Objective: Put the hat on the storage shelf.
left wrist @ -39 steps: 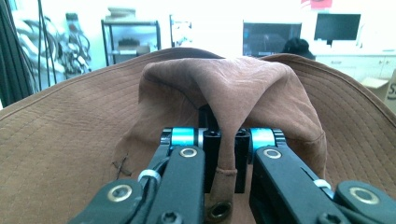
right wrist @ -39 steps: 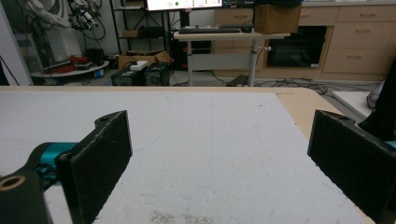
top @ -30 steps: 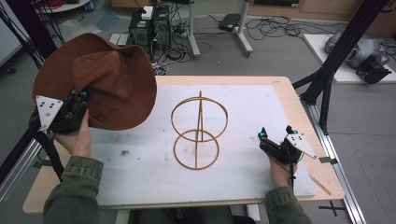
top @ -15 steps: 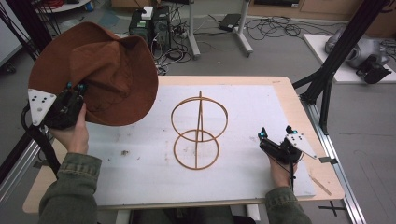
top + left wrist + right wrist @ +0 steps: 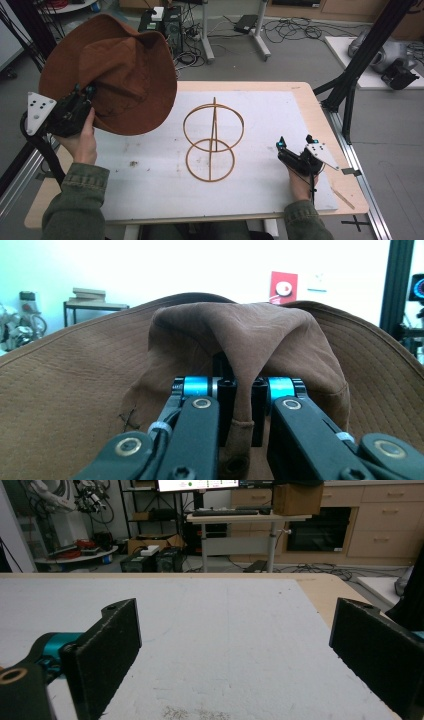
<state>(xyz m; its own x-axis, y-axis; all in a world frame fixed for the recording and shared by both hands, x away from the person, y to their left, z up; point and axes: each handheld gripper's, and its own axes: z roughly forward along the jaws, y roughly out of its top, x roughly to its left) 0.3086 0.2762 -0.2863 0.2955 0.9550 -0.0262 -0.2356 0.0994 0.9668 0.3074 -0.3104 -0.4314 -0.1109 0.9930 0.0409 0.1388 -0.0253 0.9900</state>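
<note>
- Grey floor point(image 5: 300, 60) w/ loose black cables point(image 5: 295, 30)
- Wood cabinets point(image 5: 380, 525) + dark oven point(image 5: 317, 530) at back wall
- Desk point(image 5: 240, 517) w/ keyboard
- Black frame posts point(image 5: 370, 45) beside the table point(image 5: 310, 100)

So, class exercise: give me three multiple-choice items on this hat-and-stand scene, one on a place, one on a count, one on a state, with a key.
1. Where is the brown hat?
A. Lying flat on the white mat
B. Held up in the air at the table's left, beside the wooden stand
C. Resting on top of the stand

2. How many rings does the stand have?
A. Two
B. Four
C. Five

3. How do the jaws of the right gripper stand?
A. Clamped on the hat
C. Clamped on the stand
B. Wide apart with nothing between them

Key: 1 B, the left gripper pinches a fold of the hat and holds it clear of the white mat; 2 A, one upper and one lower ring on an upright post; 3 B, the right gripper view shows bare mat between them.
</note>
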